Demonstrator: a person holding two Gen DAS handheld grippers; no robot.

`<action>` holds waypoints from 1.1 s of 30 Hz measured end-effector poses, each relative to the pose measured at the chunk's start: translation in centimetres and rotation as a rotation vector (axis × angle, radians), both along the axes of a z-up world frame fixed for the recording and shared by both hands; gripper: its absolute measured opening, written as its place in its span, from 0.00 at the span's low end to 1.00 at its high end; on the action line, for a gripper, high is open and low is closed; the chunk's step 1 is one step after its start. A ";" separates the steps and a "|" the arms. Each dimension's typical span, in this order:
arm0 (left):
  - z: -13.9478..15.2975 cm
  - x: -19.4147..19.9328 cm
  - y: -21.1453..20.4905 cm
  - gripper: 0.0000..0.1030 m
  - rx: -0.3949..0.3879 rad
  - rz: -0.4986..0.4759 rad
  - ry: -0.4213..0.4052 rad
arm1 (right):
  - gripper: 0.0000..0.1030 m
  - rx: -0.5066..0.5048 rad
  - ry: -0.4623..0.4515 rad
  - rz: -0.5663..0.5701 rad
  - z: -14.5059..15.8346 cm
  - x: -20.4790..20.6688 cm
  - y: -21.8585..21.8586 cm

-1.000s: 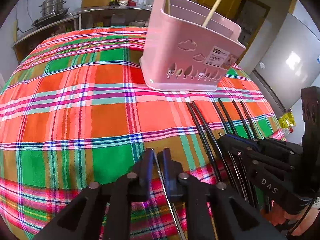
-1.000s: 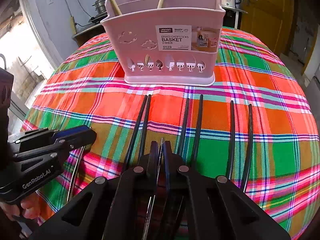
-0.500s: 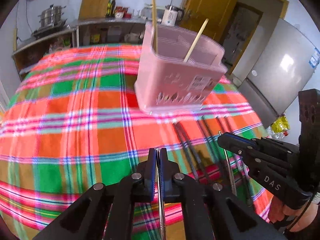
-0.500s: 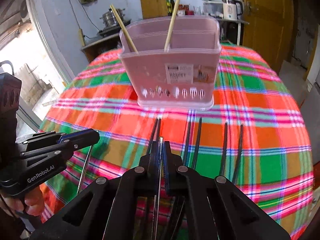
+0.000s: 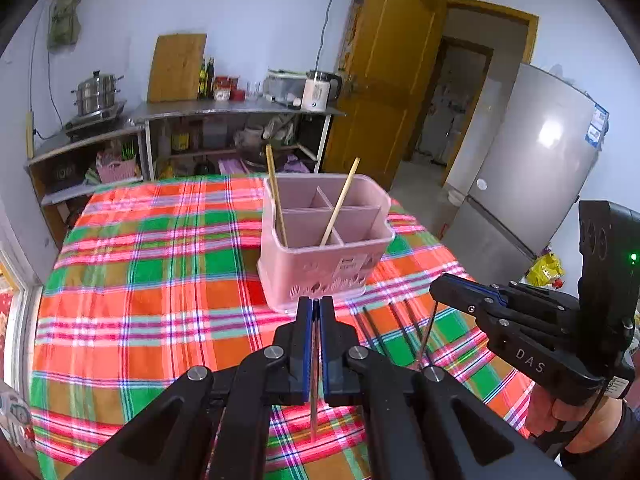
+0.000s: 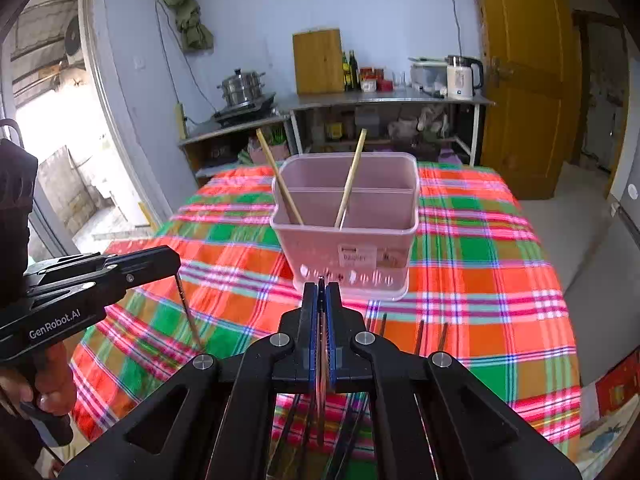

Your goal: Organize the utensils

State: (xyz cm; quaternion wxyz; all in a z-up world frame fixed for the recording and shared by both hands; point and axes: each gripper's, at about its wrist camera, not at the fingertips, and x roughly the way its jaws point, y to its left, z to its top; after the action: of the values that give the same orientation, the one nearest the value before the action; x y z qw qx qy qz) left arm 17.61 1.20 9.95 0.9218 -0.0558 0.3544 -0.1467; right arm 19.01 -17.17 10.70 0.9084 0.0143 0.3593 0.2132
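Note:
A pink utensil basket stands on the plaid tablecloth and holds two wooden chopsticks. My left gripper is shut on a thin metal chopstick that hangs down below its jaws, raised above the table. It also shows in the right wrist view. My right gripper is shut on another thin metal chopstick, also raised; it shows in the left wrist view. Several black chopsticks lie on the cloth in front of the basket.
The round table has its edges close on the left and right. Behind it stand a counter with a pot, a kettle and a cutting board. A silver fridge stands to the right.
Both grippers have risen well above the table, each carrying its thin metal chopstick up. The basket now appears lower and farther, with its open compartments visible from above.

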 end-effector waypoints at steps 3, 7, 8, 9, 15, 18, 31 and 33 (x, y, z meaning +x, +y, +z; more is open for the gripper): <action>0.8 -0.1 -0.2 0.03 0.003 -0.003 -0.013 | 0.03 0.008 -0.024 0.000 1.0 -0.3 -0.2; 0.8 -0.2 -0.2 0.03 0.006 -0.004 -0.008 | 0.03 0.010 -0.029 0.002 1.1 -0.7 -0.5; 0.7 -0.3 -0.2 0.03 0.007 -0.004 -0.003 | 0.03 0.008 -0.026 0.003 1.1 -0.8 -0.5; 0.6 -0.4 -0.3 0.03 0.011 -0.005 0.002 | 0.03 0.006 -0.025 0.004 1.0 -0.9 -0.6; 0.3 -0.8 -0.4 0.03 0.022 -0.013 0.013 | 0.03 -0.006 -0.025 0.005 1.0 -1.7 -1.0; 0.4 -0.4 -0.5 0.03 0.023 -0.016 0.022 | 0.03 0.004 -0.040 0.004 1.6 -1.8 -1.2; 5.5 1.8 -0.4 0.03 0.000 -0.029 -0.031 | 0.03 0.047 -0.122 -0.013 5.3 0.4 -1.8; 6.6 2.6 -0.3 0.03 -0.009 -0.027 -0.046 | 0.03 0.062 -0.137 -0.015 6.0 0.9 -2.0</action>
State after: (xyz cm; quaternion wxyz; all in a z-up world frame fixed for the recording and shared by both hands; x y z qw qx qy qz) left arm 20.19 0.92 16.59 0.9275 -0.0517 0.3331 -0.1618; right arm 19.86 -19.15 16.71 0.9316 0.0306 0.2895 0.2178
